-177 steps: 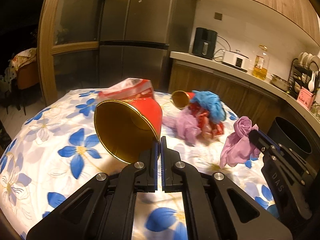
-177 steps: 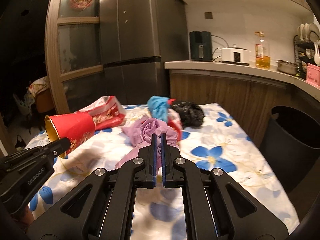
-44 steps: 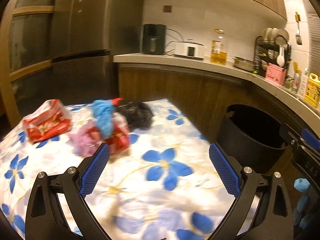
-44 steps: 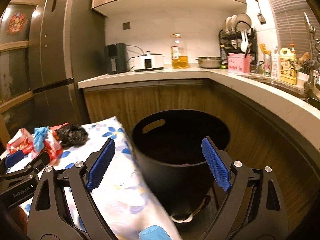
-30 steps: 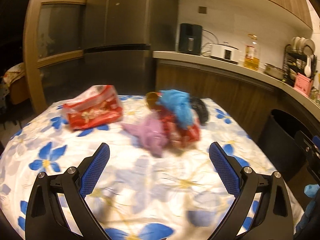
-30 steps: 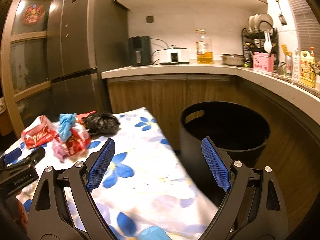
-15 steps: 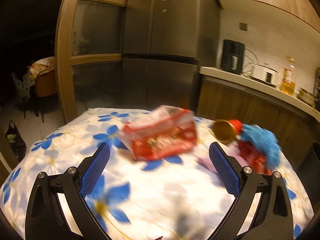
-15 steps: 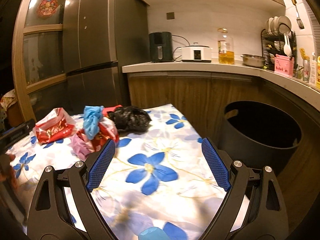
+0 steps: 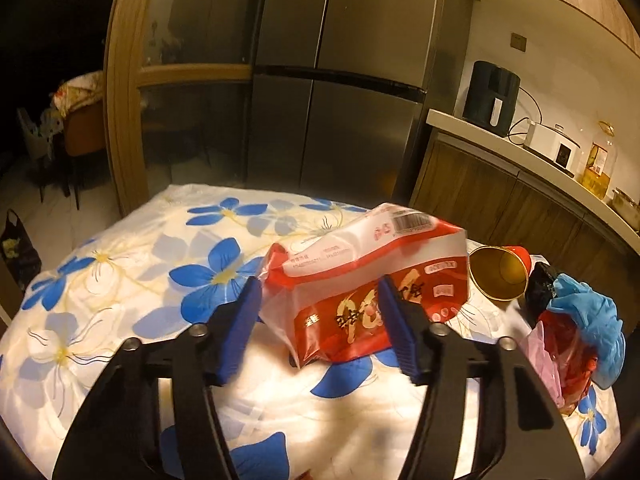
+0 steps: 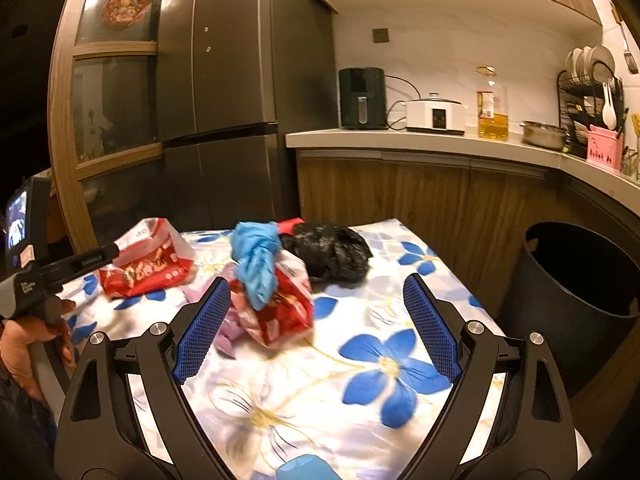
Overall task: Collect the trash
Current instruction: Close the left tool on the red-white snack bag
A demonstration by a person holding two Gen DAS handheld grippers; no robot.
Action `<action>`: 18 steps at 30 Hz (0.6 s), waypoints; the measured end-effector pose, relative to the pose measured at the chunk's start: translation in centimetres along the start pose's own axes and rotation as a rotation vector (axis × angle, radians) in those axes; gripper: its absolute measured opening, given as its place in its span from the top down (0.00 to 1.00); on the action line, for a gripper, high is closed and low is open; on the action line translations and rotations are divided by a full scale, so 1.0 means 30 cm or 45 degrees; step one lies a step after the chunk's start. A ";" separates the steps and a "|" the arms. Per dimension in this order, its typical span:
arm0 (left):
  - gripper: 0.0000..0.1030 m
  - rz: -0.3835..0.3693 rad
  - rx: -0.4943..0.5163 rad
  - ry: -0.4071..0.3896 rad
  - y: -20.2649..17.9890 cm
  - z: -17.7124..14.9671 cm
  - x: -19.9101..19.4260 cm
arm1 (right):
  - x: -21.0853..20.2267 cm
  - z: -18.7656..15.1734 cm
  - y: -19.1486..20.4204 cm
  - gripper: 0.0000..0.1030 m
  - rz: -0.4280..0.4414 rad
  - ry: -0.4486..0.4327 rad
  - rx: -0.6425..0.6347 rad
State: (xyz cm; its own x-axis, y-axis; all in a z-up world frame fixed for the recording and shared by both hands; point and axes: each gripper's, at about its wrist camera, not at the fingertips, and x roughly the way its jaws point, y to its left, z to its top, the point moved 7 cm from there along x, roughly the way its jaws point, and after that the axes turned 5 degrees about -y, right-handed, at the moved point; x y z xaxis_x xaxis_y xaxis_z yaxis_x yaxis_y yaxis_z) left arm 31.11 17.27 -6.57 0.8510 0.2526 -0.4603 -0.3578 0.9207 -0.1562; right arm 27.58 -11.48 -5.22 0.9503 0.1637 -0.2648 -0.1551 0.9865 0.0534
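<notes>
A red and white plastic package lies on the flowered tablecloth. My left gripper is open, its blue pads on either side of the package's near end. To the right lie a red paper cup on its side, a black bag, a blue glove and a red wrapper. My right gripper is open and empty, close to the pile of blue glove, red wrapper, pink bag and black bag. The package and left gripper show at left.
A black trash bin stands on the floor right of the table. A dark fridge is behind the table. A counter holds an air fryer, a cooker, an oil bottle and a dish rack.
The left gripper has moved in on the red and white package and its jaws have narrowed around it. The right gripper has swung left from the bin toward the trash pile.
</notes>
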 end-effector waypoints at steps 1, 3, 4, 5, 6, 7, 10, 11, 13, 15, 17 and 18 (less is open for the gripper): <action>0.56 -0.002 -0.005 0.012 0.002 -0.004 0.008 | 0.003 0.002 0.010 0.16 0.002 -0.003 -0.002; 0.68 -0.003 -0.023 0.053 0.009 -0.018 0.028 | 0.014 0.012 0.027 0.16 0.009 -0.008 -0.003; 0.78 -0.002 -0.028 0.065 0.013 -0.024 0.035 | 0.019 0.015 0.035 0.16 0.011 -0.010 -0.002; 0.90 -0.004 -0.034 0.083 0.016 -0.031 0.043 | 0.023 0.019 0.040 0.16 0.013 -0.012 -0.001; 0.94 -0.010 -0.039 0.094 0.017 -0.036 0.048 | 0.029 0.021 0.047 0.16 0.017 -0.012 -0.001; 0.95 -0.020 -0.043 0.100 0.015 -0.038 0.052 | 0.031 0.022 0.048 0.16 0.018 -0.012 -0.001; 1.00 -0.047 -0.050 0.107 0.016 -0.046 0.053 | 0.037 0.020 0.058 0.16 0.024 -0.011 -0.004; 1.00 -0.053 -0.049 0.106 0.014 -0.047 0.053 | 0.039 0.021 0.058 0.16 0.024 -0.011 -0.006; 1.00 -0.064 -0.043 0.099 0.009 -0.048 0.049 | 0.042 0.020 0.063 0.16 0.025 -0.009 -0.006; 1.00 -0.077 -0.046 0.086 0.006 -0.045 0.037 | 0.044 0.018 0.063 0.16 0.025 -0.007 -0.003; 1.00 -0.081 -0.048 0.069 0.009 -0.042 0.018 | 0.043 0.018 0.065 0.16 0.025 -0.007 0.001; 1.00 -0.086 -0.048 0.063 0.008 -0.042 0.006 | 0.043 0.020 0.063 0.16 0.024 -0.009 0.001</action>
State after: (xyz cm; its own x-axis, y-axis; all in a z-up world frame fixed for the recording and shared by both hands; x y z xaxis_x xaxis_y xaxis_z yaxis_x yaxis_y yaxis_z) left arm 30.71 17.18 -7.79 0.8539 0.1745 -0.4903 -0.3153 0.9230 -0.2207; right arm 28.67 -9.43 -4.89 0.9492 0.1818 -0.2567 -0.1724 0.9833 0.0591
